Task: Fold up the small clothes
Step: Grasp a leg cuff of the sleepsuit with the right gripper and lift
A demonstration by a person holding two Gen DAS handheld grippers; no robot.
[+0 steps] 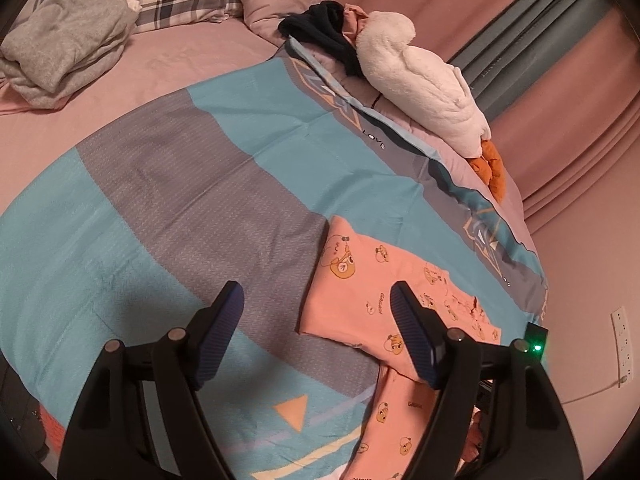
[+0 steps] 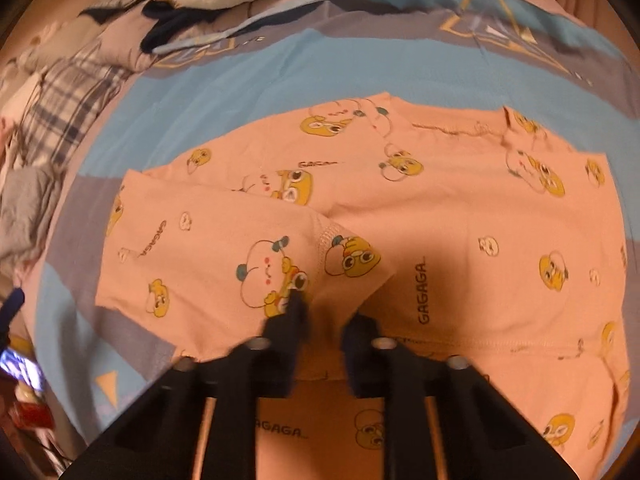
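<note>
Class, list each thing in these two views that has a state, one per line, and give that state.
Peach cartoon-print garment: lying on the bed, a fold gripped.
Left gripper: open, empty, above the blue-and-grey patterned bedcover.
Right gripper: shut on the garment's fold.
Grey folded sweater: stacked on the bed.
White plush duck toy: lying on its side.

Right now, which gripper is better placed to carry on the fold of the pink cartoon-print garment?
Right. The right gripper is closed on a fold of the pink cartoon-print garment. The left gripper is open above the blue-and-grey bedspread, holding nothing.
</note>
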